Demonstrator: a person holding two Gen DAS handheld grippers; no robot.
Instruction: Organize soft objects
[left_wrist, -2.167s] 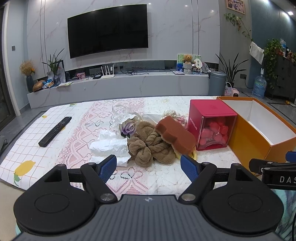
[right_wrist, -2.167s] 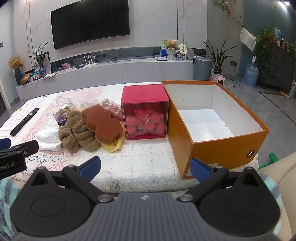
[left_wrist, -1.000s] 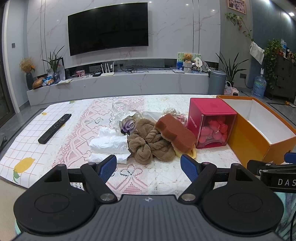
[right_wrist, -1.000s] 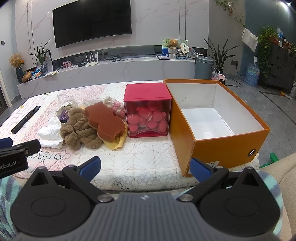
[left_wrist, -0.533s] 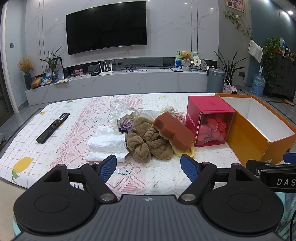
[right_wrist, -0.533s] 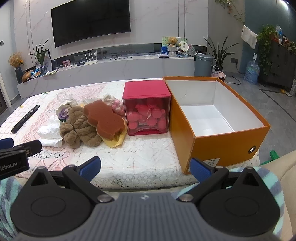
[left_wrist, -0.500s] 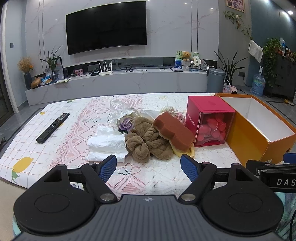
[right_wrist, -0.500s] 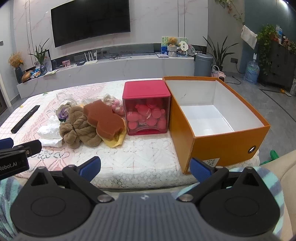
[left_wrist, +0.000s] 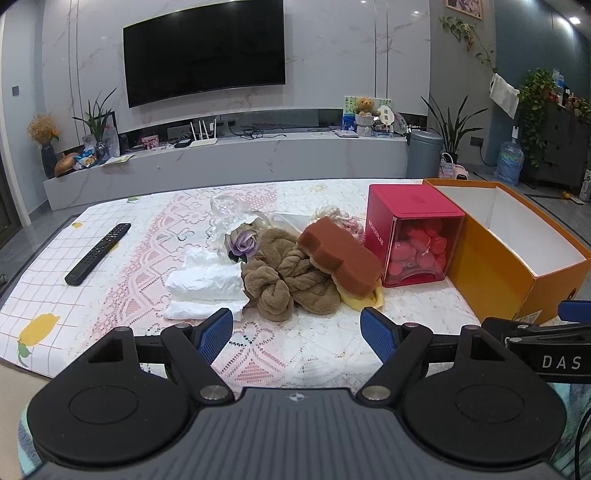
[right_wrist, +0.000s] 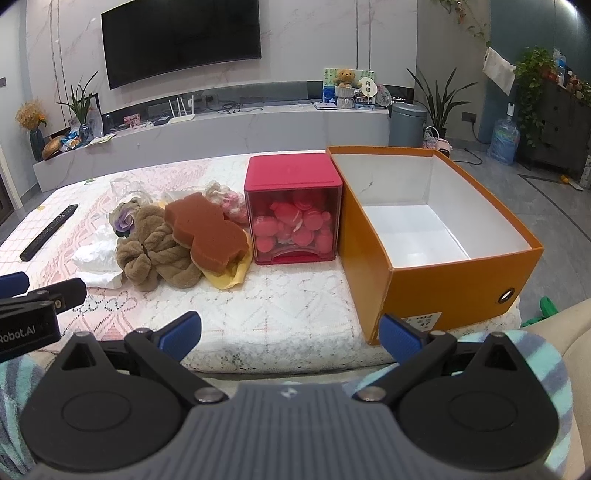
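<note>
Lace-covered table (left_wrist: 295, 354) fronts us. Our left gripper (left_wrist: 296, 330) and right gripper (right_wrist: 290, 332), both spread wide and empty, hang short of the towel (left_wrist: 291, 282), sponge (left_wrist: 341, 258) and orange box (right_wrist: 436, 258).

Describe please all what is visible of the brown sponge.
The sponge is a thick rust-brown foam slab with a lobed, stepped outline and a porous-looking surface. It lies tilted, propped on the brown towel at its left and on a yellow cloth beneath its near end. The red box stands just to its right; whether they touch cannot be told. Neither gripper holds it: both hang open, short of the pile.
</note>
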